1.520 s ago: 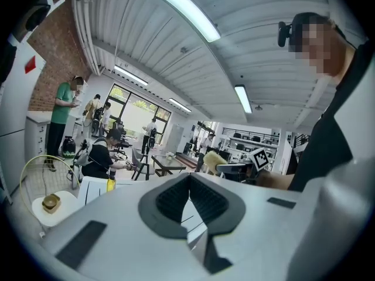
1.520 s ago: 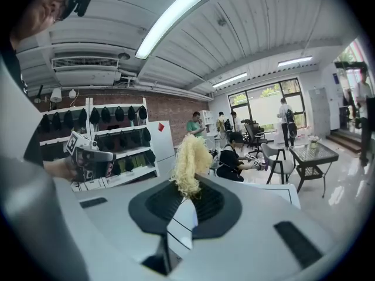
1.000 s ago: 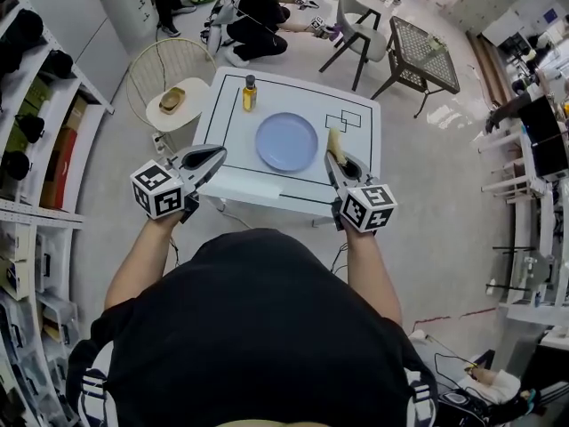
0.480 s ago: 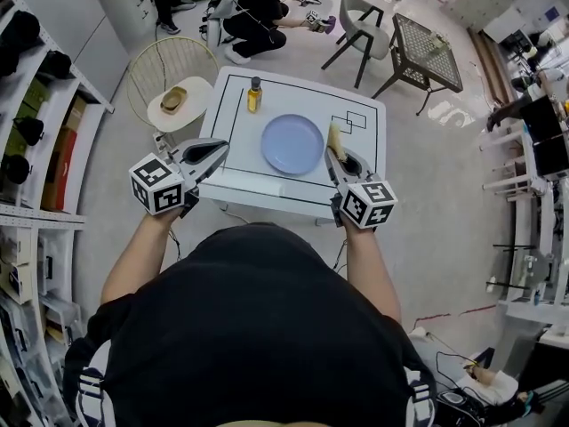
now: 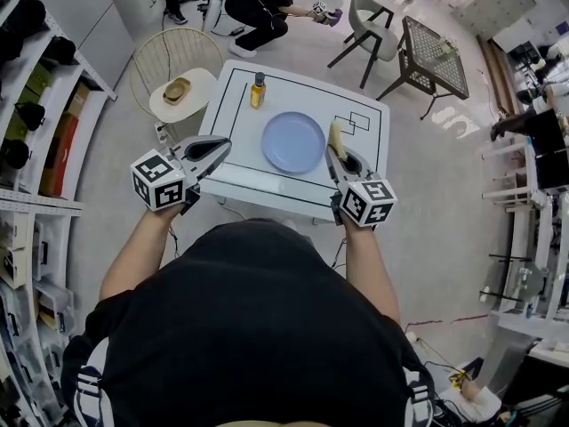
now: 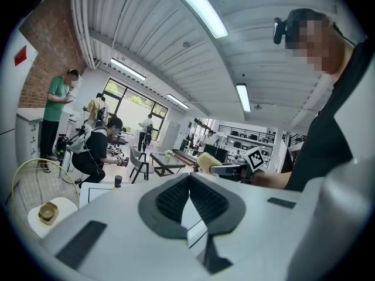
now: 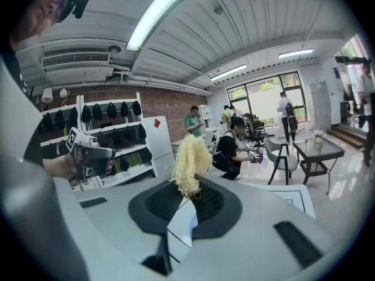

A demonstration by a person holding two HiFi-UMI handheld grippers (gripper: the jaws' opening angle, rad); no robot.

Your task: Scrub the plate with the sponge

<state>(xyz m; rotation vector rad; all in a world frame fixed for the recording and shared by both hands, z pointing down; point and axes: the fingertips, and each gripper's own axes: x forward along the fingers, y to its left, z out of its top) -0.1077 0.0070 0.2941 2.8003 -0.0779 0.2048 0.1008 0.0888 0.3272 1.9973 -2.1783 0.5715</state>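
R gripper [image 5: 338,157] is clamped on the yellow sponge [image 5: 335,137] near the plate [image 5: 293,141], which lies loose mid-table [image 5: 360,169], and L gripper [image 5: 220,148] is closed on nothing off to the side, so w/o a steadying hold, scrubbing could shove the plate toward the bottle [image 5: 259,90].

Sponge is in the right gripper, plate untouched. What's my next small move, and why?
Probably bring the right gripper left and down until the sponge meets the plate. The sponge is clamped but sits off the plate's right rim, not touching it.
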